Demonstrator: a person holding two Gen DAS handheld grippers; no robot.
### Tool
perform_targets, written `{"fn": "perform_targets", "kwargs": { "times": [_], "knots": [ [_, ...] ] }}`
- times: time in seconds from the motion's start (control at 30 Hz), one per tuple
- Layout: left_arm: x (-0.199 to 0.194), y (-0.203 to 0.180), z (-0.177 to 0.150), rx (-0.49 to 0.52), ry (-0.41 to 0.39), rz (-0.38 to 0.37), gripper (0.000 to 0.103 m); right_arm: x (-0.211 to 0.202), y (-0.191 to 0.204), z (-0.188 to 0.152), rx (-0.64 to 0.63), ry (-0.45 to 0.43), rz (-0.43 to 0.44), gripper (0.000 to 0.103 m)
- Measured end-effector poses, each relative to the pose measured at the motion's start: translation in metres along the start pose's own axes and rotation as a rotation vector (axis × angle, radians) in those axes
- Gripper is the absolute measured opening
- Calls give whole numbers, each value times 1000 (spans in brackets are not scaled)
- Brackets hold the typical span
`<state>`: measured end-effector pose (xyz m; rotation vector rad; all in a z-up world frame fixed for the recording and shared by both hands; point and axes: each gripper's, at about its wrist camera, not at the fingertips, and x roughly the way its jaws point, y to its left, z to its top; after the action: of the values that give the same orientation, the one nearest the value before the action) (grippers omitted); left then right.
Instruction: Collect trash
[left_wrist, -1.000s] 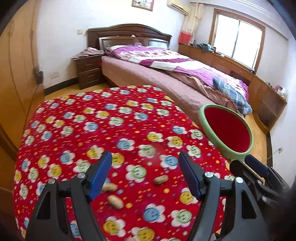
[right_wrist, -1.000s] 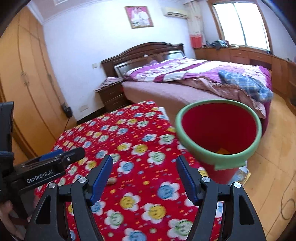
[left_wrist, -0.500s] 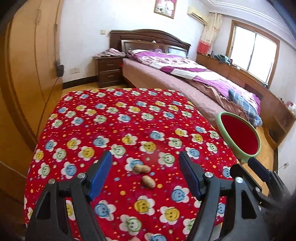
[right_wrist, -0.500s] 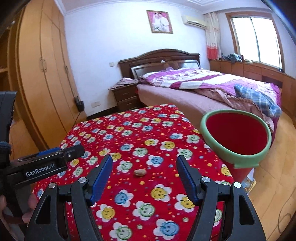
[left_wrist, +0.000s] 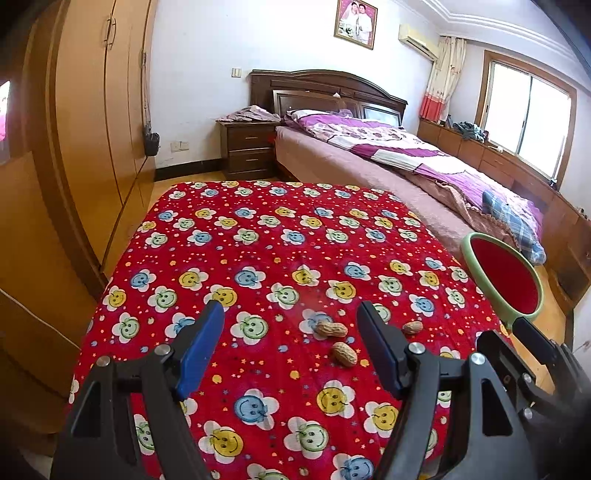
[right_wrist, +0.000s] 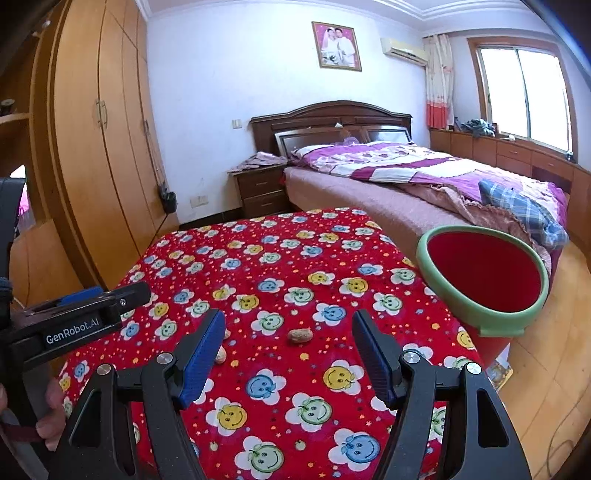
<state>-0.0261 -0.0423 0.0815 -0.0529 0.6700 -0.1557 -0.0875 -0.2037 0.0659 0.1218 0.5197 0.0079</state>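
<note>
Three peanuts lie on the red flower-print table cloth (left_wrist: 258, 229): one peanut (left_wrist: 330, 328), a second peanut (left_wrist: 345, 354) just nearer, and a third peanut (left_wrist: 412, 327) to the right, partly behind my finger. My left gripper (left_wrist: 291, 345) is open and empty above the cloth, left of the first two peanuts. My right gripper (right_wrist: 288, 349) is open and empty, with a peanut (right_wrist: 300, 335) lying between its fingers farther on. A red bin with a green rim (right_wrist: 484, 277) stands off the table's right edge; it also shows in the left wrist view (left_wrist: 504, 280).
A bed (right_wrist: 406, 177) with purple bedding lies behind the table. A wooden wardrobe (left_wrist: 92, 147) lines the left wall. A nightstand (left_wrist: 247, 147) stands by the bed. A wooden floor (right_wrist: 554, 350) runs to the right of the bin.
Both grippers have pulled back and up from the table, so more cloth and room show. The peanuts and bin look farther off. Both grippers stay open.
</note>
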Motion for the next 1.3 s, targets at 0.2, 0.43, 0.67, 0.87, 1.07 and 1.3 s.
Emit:
{"fn": "perform_targets", "kwargs": {
  "times": [0.2,0.43,0.67,0.87,1.07,1.3],
  "knots": [
    [1,2,-3,-3,-3,11,74,2,-1,-2,4,10,4,72],
    [1,2,-4,-4,-5,12,74,3,-3,-3,9,16,5,72],
    [0,2,-4,-6,-9,11,74,5,-3,-4,11,21,5,72],
    [0,2,-4,-8,-8,8,74,5,-4,-4,11,21,5,72],
    [0,1,-4,-8,-9,7,74,6,-5,-5,13,28,7,72],
    [0,1,-4,-9,-8,7,74,6,-5,-6,14,28,7,72]
  ]
}}
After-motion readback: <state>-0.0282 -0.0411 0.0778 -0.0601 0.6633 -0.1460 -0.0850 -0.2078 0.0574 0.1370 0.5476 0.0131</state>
